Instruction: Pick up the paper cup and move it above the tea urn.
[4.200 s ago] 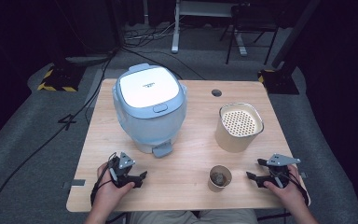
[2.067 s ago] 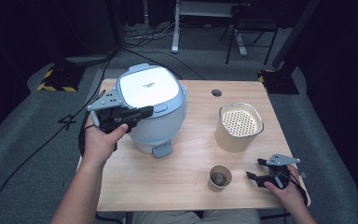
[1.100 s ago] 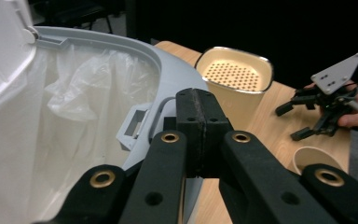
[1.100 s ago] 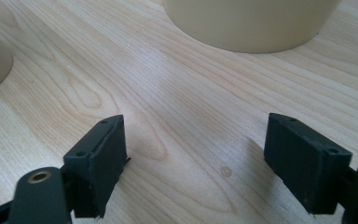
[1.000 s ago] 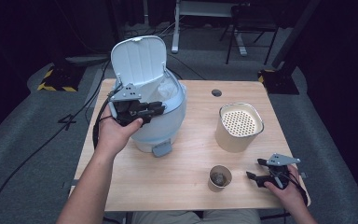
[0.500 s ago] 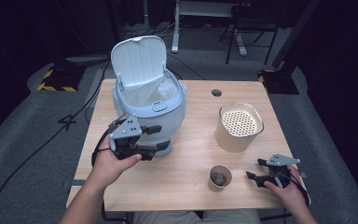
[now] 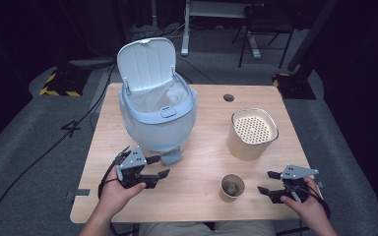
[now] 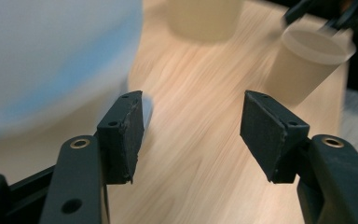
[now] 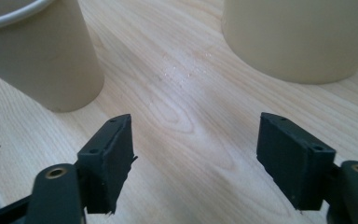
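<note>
**Lid's up on the cooker, both grippers low at the near edge**

The rice cooker [image 7: 157,118] sits on the far-left part of the wooden table [image 7: 202,142] with its lid [image 7: 146,64] standing open and tilted back, so you can see into the pot. The left gripper [image 7: 158,167] is down at the near-left of the table, just in front of the cooker's base and close to the small tab sticking out at the bottom. Its jaws have just been opening and stand apart with nothing between them. In the left gripper view there's only bare tabletop in the gap, the cooker's pale blue wall [image 8: 51,51] bulks up on the left side just beyond the left pad, and the paper cup [image 8: 310,60] is off to the far right, blurry.

The right gripper [image 7: 268,184] is at the near-right, pointing left toward the small paper cup [image 7: 232,187], which has something dark in it. The cup is near the jaw tips but apart from them, not between them. Those jaws have just been closing, yet they're parted with only wood grain in the gap. In the right gripper view the cup [image 9: 37,56] stands beyond the left pad, and the bigger beige container [image 9: 303,37] beyond the right one. From above, that container [image 7: 252,133] is on the right side of the table, farther back than the cup, with a perforated insert on top.
</note>
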